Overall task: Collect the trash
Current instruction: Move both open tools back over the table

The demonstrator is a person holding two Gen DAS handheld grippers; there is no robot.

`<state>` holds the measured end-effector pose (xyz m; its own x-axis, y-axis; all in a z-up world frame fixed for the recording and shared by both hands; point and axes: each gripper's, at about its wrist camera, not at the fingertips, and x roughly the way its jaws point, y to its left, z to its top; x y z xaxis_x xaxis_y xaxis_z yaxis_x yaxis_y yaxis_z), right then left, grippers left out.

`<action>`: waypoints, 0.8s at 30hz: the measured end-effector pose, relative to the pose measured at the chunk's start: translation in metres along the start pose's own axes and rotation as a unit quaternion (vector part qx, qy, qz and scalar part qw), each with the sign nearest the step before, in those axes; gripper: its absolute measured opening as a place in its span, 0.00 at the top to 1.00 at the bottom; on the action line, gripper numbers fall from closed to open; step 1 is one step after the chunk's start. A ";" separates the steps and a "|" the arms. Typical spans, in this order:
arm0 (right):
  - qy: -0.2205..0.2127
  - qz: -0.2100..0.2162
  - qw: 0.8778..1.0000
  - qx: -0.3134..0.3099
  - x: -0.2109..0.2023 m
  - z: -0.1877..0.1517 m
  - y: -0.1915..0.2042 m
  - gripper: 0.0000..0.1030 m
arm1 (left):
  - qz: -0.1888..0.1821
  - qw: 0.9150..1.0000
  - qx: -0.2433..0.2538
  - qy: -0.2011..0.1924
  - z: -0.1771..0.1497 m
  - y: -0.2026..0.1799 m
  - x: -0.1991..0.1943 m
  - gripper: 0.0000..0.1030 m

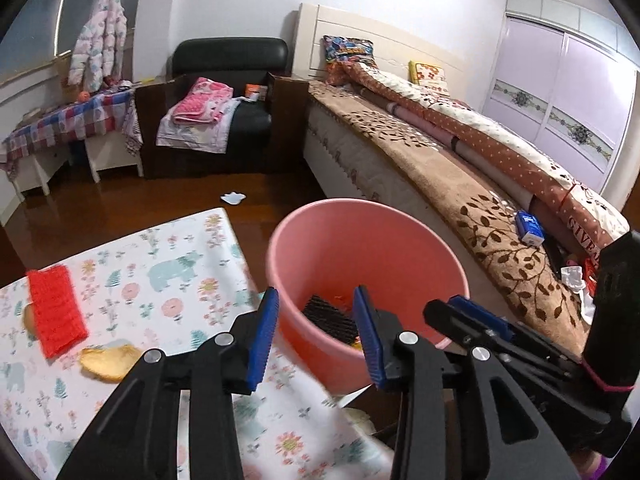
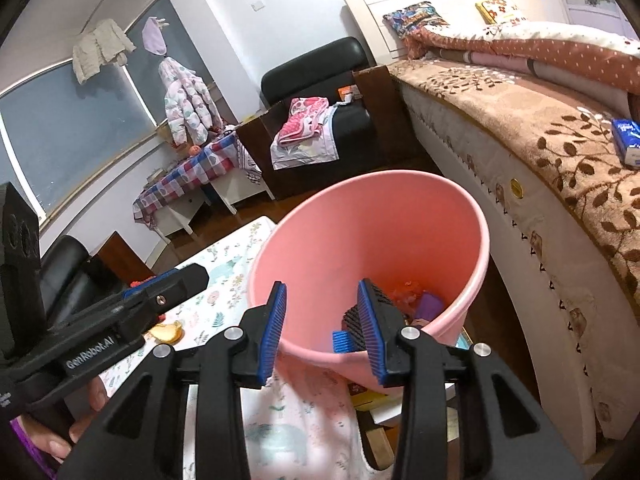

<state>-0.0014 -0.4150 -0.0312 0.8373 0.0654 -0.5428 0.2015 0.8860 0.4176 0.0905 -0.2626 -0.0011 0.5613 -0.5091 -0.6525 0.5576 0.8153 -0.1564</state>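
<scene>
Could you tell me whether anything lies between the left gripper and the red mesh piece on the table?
Nothing visible does: from the left gripper to the red mesh piece there is only bare floral tablecloth; the peel lies below that line.

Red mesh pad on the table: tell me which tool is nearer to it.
Left. The left tool is open at the bin's near rim, with the red mesh pad off to its left on the table. The right tool hovers over the pink bin, farther away.

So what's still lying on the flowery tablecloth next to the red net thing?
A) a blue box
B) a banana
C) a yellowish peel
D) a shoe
C: a yellowish peel lies on the tablecloth just beside the red net; the blue box is over on the bed.
</scene>
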 end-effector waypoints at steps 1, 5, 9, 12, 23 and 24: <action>-0.002 0.001 1.000 -0.002 -0.003 -0.002 0.004 0.63 | 0.002 1.000 -0.001 -0.001 -0.002 0.002 -0.004 0.63; -0.004 0.008 1.000 -0.013 -0.012 -0.007 0.022 0.63 | 0.010 1.000 -0.014 -0.009 -0.010 0.016 -0.024 0.63; -0.001 0.014 1.000 -0.025 -0.019 -0.018 0.039 0.63 | 0.027 0.999 -0.022 -0.013 -0.020 0.032 -0.045 0.63; 0.008 0.021 0.999 -0.035 -0.021 -0.026 0.052 0.63 | 0.039 0.999 -0.032 -0.012 -0.029 0.045 -0.058 0.63; 0.041 0.054 0.994 -0.086 -0.022 -0.065 0.108 0.64 | 0.089 0.992 -0.086 -0.001 -0.065 0.094 -0.090 0.63; 0.045 0.057 0.994 -0.087 -0.022 -0.067 0.112 0.64 | 0.092 0.991 -0.093 -0.001 -0.068 0.099 -0.093 0.63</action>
<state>-0.0315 -0.2866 -0.0218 0.7991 0.2042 -0.5654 0.0100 0.9359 0.3522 0.0520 -0.1163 -0.0065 0.6445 -0.3467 -0.6815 0.3227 0.9314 -0.1686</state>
